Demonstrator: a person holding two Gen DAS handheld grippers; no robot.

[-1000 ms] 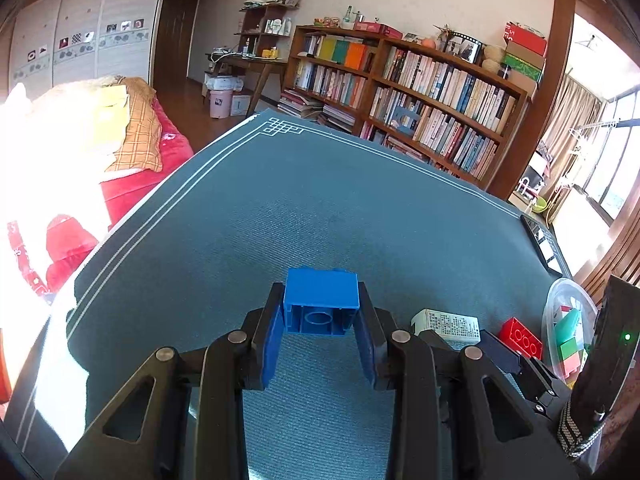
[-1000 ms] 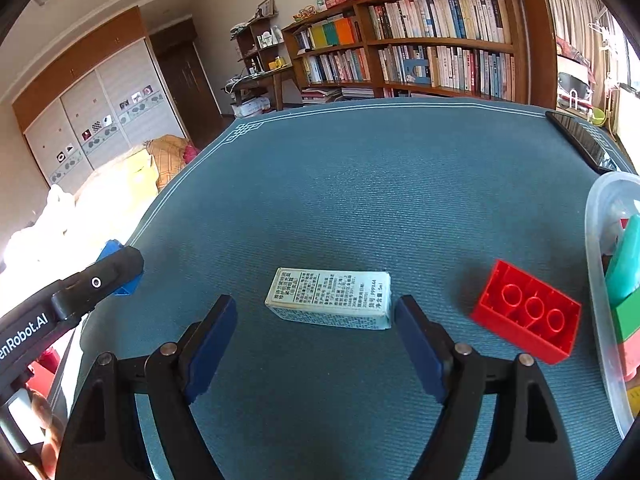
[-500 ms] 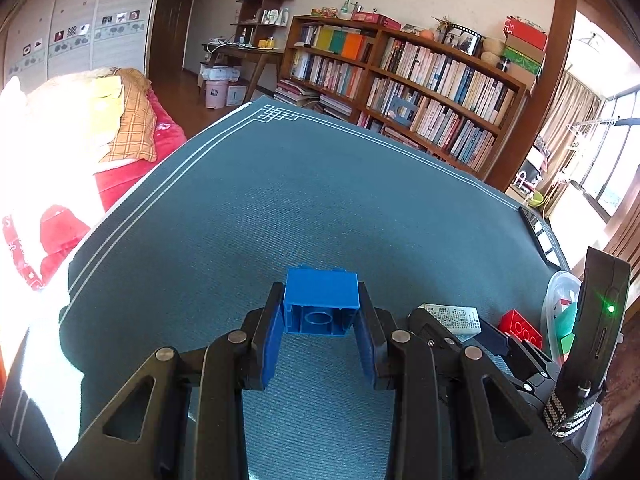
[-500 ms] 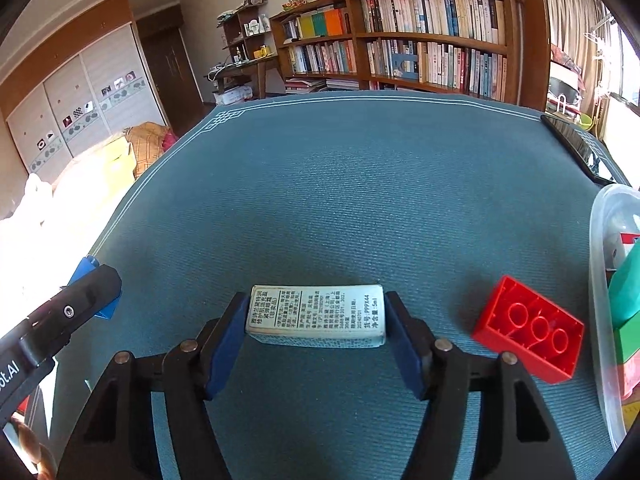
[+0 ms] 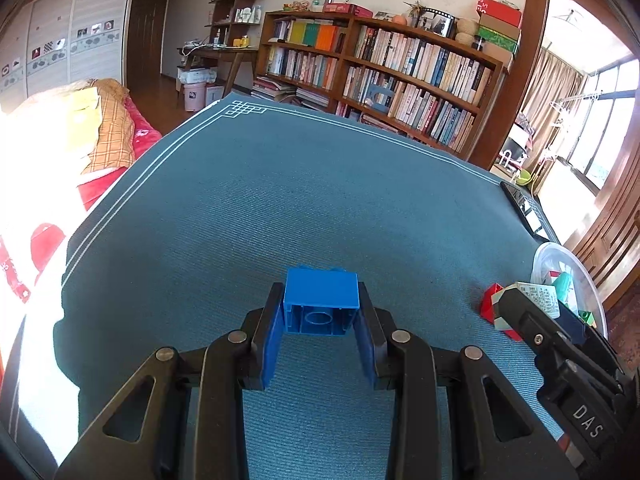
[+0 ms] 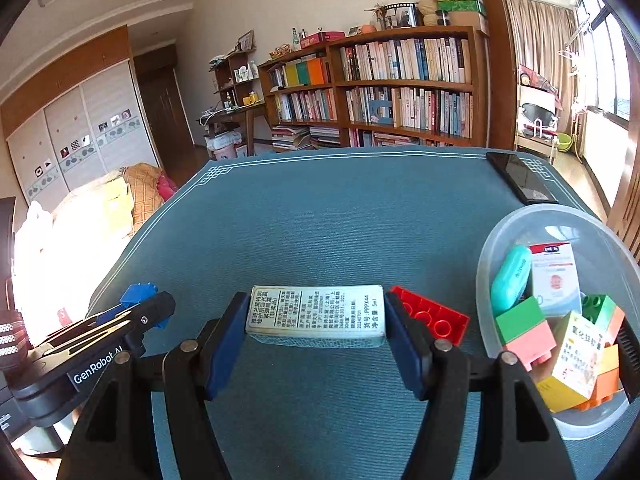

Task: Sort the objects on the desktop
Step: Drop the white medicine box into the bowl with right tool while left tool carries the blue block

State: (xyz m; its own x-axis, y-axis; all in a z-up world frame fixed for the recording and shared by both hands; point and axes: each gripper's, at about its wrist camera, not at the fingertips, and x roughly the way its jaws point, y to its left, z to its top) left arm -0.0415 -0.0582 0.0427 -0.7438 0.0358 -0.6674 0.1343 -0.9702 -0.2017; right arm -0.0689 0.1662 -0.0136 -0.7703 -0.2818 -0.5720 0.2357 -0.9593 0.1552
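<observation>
Left gripper (image 5: 320, 312): we see its blue pads clamped on the two sides of a blue brick (image 5: 321, 300), jaws drawn in close. The brick sits at the fingertips, its hollow underside turned toward the camera, above the teal table mat (image 5: 320, 184).

Left gripper from the other side (image 6: 148, 308): in the right wrist view we catch it at the lower left, with the blue brick (image 6: 138, 294) poking out past its black finger.

Right gripper (image 6: 316, 320): we find its jaws about half-way apart and clenched on a white carton (image 6: 316, 316) printed with small text. The pads press on the carton's two short ends, so it lies crosswise between the fingers, printed face up.

Right gripper in the left wrist view (image 5: 532, 308): it shows at the right edge, the white carton (image 5: 536, 300) at its tip.

Red brick (image 6: 434, 316): we see it on the mat just past the right finger, between the carton and the tub; whether it touches the finger we cannot tell.

Clear tub (image 6: 500, 232): it stands on the mat at the right, beside the right gripper, holding coloured bricks, a mint case and small boxes.

Black phone (image 6: 520, 178): it lies near the mat's far right border, well apart from both grippers.
</observation>
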